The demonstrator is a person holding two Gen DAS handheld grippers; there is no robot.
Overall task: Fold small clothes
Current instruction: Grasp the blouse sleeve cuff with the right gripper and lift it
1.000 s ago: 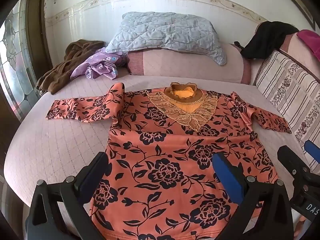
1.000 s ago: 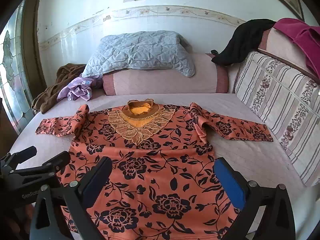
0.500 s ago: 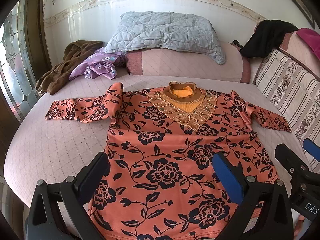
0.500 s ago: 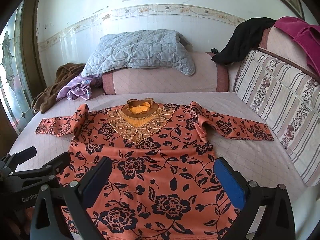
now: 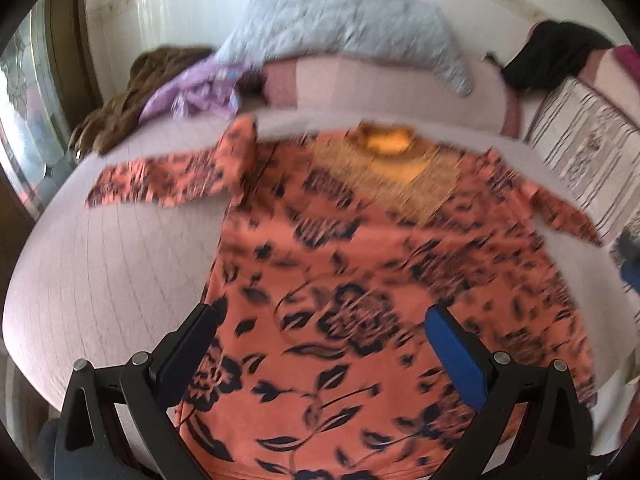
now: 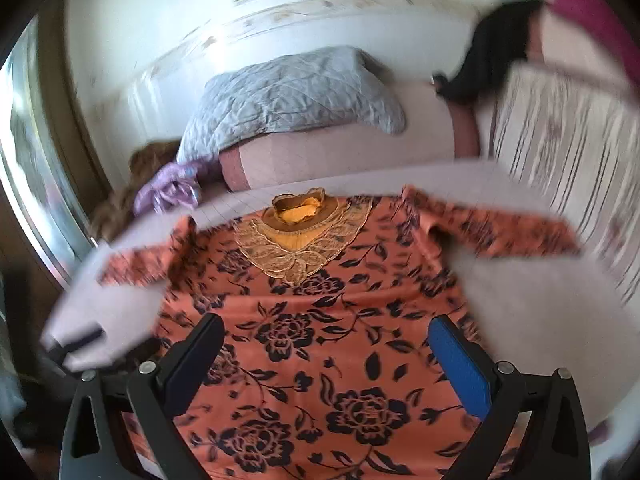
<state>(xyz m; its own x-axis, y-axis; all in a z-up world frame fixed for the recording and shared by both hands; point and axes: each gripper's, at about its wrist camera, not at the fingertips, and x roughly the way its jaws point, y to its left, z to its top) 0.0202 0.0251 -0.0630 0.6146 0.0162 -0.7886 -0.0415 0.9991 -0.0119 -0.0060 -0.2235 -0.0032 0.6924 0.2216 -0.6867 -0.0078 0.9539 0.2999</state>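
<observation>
An orange top with black flowers [image 5: 360, 264] lies spread flat on the bed, its lace collar [image 5: 390, 152] at the far end and both sleeves out to the sides. It also shows in the right wrist view [image 6: 320, 328]. My left gripper [image 5: 320, 344] is open and empty above the hem on the left part. My right gripper [image 6: 326, 350] is open and empty above the lower middle. The left sleeve [image 5: 160, 178] is creased at the shoulder. Both views are blurred by motion.
The pink quilted bed [image 5: 100, 272] carries a grey quilt [image 5: 352, 28] on a bolster at the back. Brown and purple clothes [image 5: 176, 88] lie at the back left. Striped cushions [image 5: 584, 152] and a black garment [image 5: 556, 56] stand on the right.
Both grippers have moved forward over the top, so it fills more of each view. The right gripper's view has tilted. Both stay open.
</observation>
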